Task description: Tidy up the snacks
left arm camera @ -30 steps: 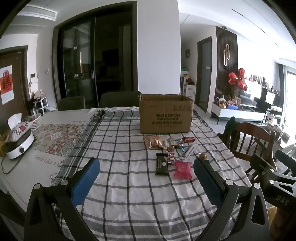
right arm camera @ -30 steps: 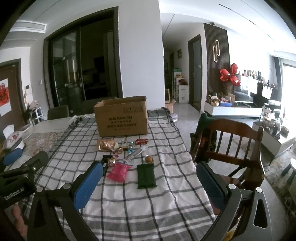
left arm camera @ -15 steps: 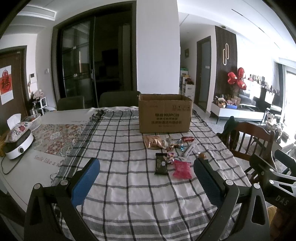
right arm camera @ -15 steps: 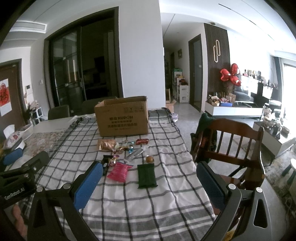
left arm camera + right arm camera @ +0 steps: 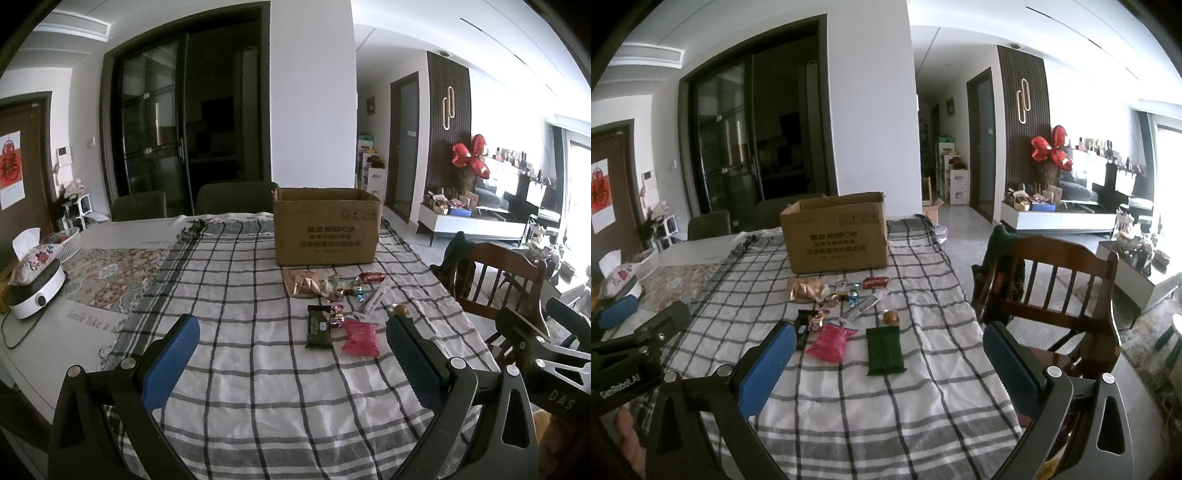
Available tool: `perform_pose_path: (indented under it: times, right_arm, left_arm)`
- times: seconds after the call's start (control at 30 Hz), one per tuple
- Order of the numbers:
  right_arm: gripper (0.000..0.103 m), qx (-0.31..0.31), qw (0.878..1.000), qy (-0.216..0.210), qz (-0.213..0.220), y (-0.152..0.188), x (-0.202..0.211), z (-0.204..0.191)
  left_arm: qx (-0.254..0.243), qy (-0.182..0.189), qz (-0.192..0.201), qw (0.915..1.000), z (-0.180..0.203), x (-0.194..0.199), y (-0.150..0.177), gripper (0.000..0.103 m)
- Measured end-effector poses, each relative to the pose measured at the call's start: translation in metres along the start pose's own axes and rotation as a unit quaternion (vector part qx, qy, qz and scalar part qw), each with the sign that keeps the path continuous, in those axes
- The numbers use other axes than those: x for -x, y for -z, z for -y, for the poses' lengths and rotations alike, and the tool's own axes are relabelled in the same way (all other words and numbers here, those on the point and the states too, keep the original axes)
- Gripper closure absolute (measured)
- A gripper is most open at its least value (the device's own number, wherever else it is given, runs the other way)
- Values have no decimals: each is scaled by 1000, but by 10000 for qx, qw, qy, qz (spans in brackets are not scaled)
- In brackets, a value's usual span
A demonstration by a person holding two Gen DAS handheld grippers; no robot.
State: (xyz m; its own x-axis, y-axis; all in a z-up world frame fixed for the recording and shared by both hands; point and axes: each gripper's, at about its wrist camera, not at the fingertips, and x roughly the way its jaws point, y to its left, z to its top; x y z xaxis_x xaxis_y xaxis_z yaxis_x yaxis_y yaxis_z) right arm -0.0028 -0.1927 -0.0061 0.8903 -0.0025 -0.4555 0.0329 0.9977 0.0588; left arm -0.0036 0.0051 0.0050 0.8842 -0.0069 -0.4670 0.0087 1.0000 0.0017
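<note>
Both tools — the left tool (image 5: 291, 354) and the right tool (image 5: 888, 363) — hung spread wide and empty above the bench's near end. The flat dark-green foil packet (image 5: 884, 349) lay nearest, right of the crinkly pink pouch (image 5: 830, 341), before the open brown cardboard box (image 5: 836, 232) — probably light, soft, slippery; best pinched across its short edges.

One box (image 5: 327, 225) — two chairs (image 5: 495, 280)

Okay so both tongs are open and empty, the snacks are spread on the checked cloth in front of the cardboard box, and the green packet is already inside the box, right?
Not quite. The green packet is not inside the cardboard box; it lies flat on the checked cloth, next to the pink packet, as the right wrist view shows. The rest holds: the left tongs and right tongs are open and empty.
</note>
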Motion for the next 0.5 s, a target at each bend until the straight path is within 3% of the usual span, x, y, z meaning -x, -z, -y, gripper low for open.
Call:
perform_pose_path:
  times: [0.5]
  right_arm:
    - [1, -20, 10000, -11, -6, -1, 0, 0]
  left_arm:
    - [-33, 104, 60, 9999, 10, 7, -5, 0]
